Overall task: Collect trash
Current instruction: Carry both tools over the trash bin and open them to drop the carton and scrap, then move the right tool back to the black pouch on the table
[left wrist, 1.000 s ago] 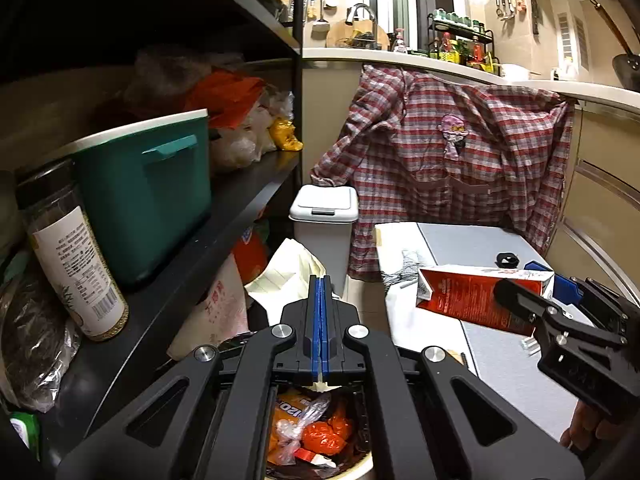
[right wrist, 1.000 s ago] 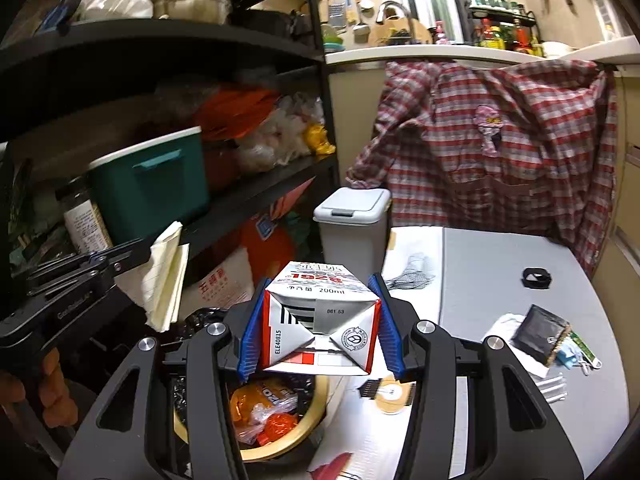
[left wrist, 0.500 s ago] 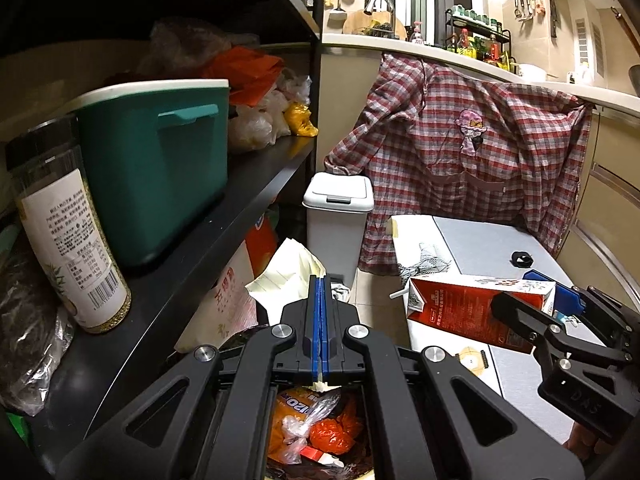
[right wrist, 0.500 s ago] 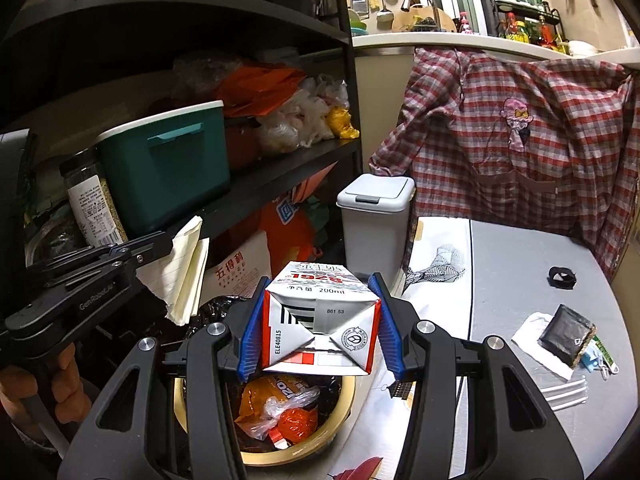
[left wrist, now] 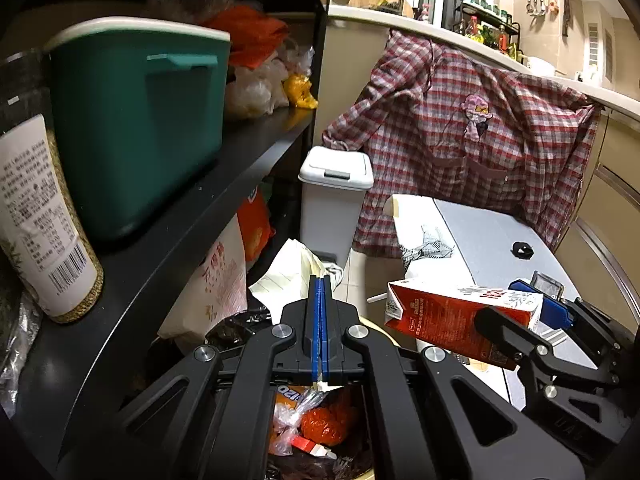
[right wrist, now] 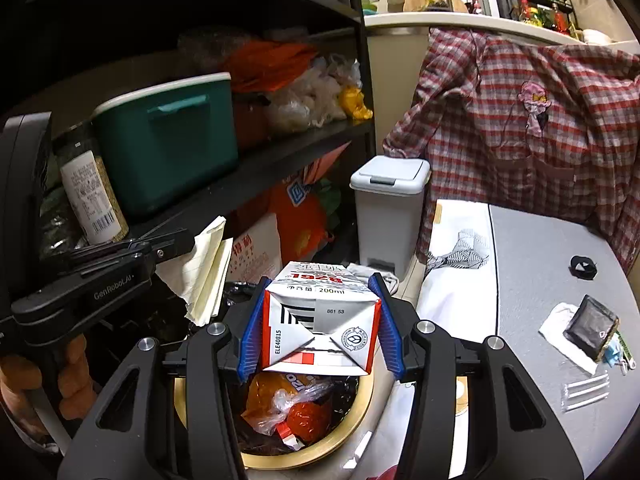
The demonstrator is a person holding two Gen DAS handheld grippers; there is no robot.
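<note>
1. The right gripper point(right wrist: 320, 324) holds a red-and-white milk carton point(right wrist: 320, 320) between its blue pads point(right wrist: 252, 332); the pads press on both sides of the carton, whose folded end faces the camera.
2. The carton hangs directly above the open trash bin point(right wrist: 356, 412), a round bin with a tan rim and a dark liner.
3. Inside the bin lie an orange snack wrapper point(right wrist: 268, 392) and a clear plastic bag knotted around something red point(right wrist: 304, 416).
4. The left gripper point(left wrist: 321, 312) has its blue pads pressed flat together on a folded sheet of lined paper point(left wrist: 288, 276), which sticks out past the fingertips.
5. In the right wrist view the paper sits to the left of the carton, above the near-left edge of the bin, and a hand point(right wrist: 74, 376) grips the left gripper's handle.
6. A black shelf unit point(left wrist: 192, 216) stands on the left, carrying a teal storage box with a white lid point(left wrist: 136, 120) and a labelled jar point(left wrist: 40, 232).
7. A small white pedal bin point(right wrist: 390, 208) stands on the floor beyond the trash bin, closed.
8. A red plaid shirt point(right wrist: 520, 120) hangs from the counter edge behind it.
9. The grey table point(right wrist: 536, 280) on the right carries a dark wallet-like pouch point(right wrist: 590, 328) on a white cloth, a black ring-shaped piece point(right wrist: 583, 267) and two clear straws point(right wrist: 586, 392).
</note>
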